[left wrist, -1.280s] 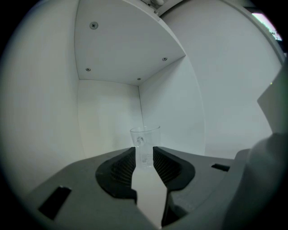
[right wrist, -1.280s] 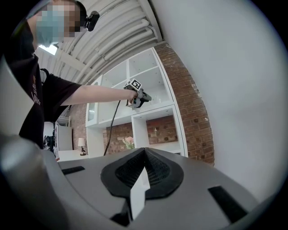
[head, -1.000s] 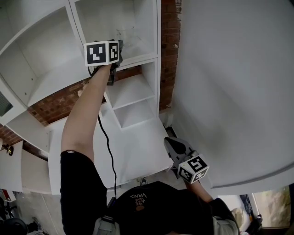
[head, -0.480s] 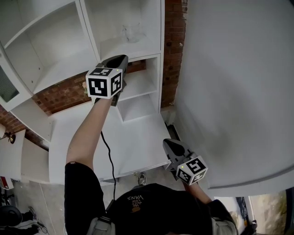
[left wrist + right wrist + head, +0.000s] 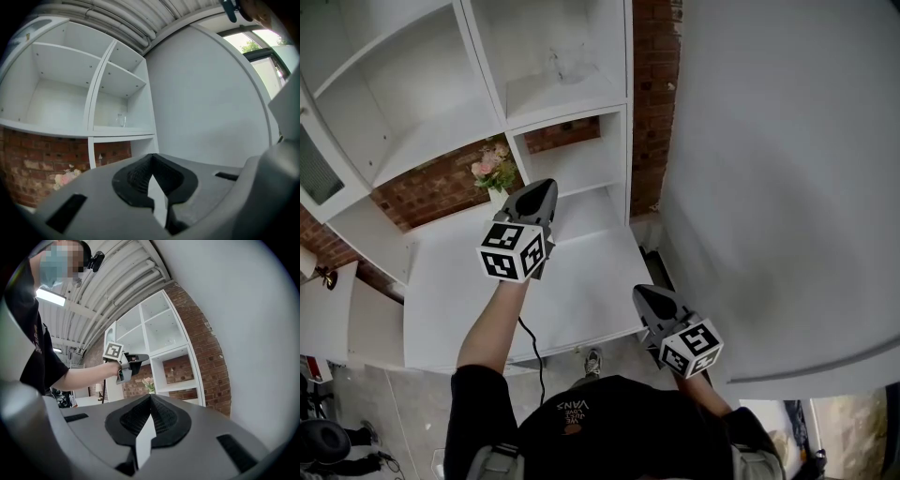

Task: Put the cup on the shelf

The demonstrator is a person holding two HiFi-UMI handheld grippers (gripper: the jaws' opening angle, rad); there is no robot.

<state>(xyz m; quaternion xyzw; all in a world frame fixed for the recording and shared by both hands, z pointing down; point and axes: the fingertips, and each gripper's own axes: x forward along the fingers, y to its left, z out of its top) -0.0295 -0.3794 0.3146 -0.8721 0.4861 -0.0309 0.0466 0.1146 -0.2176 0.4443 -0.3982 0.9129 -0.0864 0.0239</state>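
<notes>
Your left gripper [image 5: 536, 193] has its jaws together and empty. Compared with a second ago, it is drawn back and down from the shelf [image 5: 565, 95]. The clear cup [image 5: 555, 66] stands upright in the upper right compartment, well apart from it. Your right gripper [image 5: 643, 293] stays low, jaws together, empty.

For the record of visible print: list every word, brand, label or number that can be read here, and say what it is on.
"VANS": on the person's black shirt, upside down in the head view.
Smaller lines beside it: too small to read.
Reddish print on the shirt in the right gripper view: too blurred to read.
The left gripper and right gripper: black-and-white square patterns only, no words.
</notes>
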